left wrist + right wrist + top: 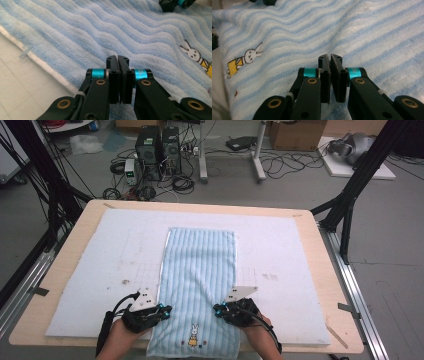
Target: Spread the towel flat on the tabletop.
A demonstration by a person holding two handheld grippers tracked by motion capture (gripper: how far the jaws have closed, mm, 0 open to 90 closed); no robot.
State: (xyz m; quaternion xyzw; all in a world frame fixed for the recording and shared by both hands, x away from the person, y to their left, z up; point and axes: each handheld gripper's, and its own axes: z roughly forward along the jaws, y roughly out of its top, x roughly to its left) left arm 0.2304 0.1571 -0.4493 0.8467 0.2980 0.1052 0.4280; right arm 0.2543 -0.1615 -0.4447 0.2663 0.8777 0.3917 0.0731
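No words, numbers or brand names can be read anywhere. The one sign is a small embroidered white rabbit in a yellow dress [193, 336]. It stands on the pale blue striped terry towel [200, 270], near its front end.

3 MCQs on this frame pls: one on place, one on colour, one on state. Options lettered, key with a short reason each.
1. Where on the towel is the rabbit picture?
A. near the end closest to the person
B. at the far end
C. in the middle

2. What colour are the towel's stripes?
A. red and white
B. light blue and white
C. green and yellow

3. How do the jaws of the left gripper stand?
A. wide open
B. closed together, nothing visible between them
C. clamped on a cup

Key:
1 A: in the high view the rabbit sits near the end closest to the person, between the left gripper and the right gripper.
2 B: pale blue and white bands run along the towel in every view.
3 B: the left gripper view shows the two jaws meeting above the towel, with no cloth seen between them.
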